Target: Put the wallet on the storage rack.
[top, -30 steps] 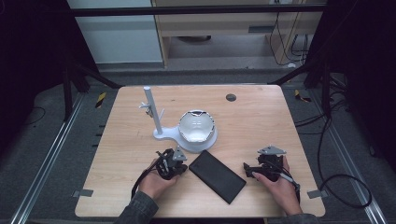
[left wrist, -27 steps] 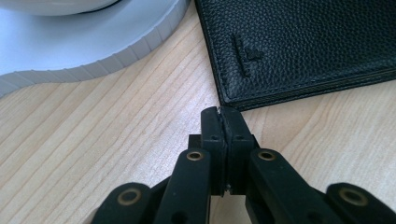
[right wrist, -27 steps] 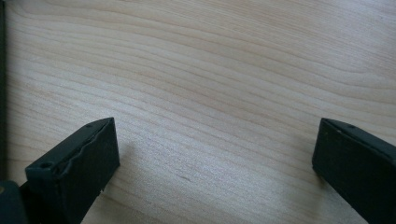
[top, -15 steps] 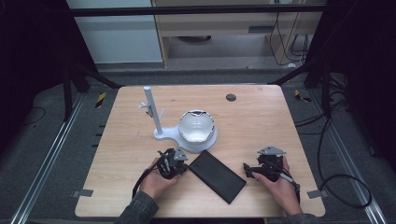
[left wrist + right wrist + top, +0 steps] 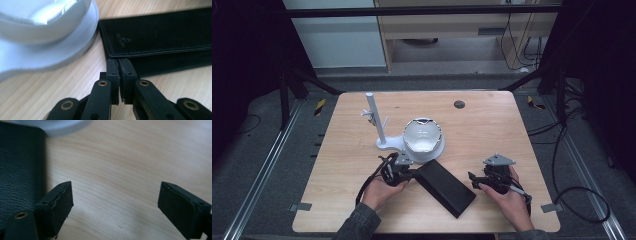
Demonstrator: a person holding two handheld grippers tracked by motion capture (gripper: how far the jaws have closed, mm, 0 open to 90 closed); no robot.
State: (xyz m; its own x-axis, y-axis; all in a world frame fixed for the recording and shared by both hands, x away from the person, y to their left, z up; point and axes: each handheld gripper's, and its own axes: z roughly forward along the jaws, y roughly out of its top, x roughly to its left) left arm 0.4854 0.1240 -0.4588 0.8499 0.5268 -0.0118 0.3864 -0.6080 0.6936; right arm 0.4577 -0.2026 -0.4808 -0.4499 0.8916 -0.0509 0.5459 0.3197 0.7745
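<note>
You are keeping your left tool (image 5: 119, 82) pinched together at the near corner of the flat black textured-leather case (image 5: 445, 187), though whether it is nipping the case's edge is hard to tell, while your right tool (image 5: 115, 207) is standing wide over bare wood just beside the case, its jaws having just been closing a little with nothing between them. The case is lying flat and slantwise on the pale wooden surface (image 5: 492, 125) between your two hands. Just beyond it, the round white stand with its bowl and upright post (image 5: 412, 142) is sitting near the middle.
</note>
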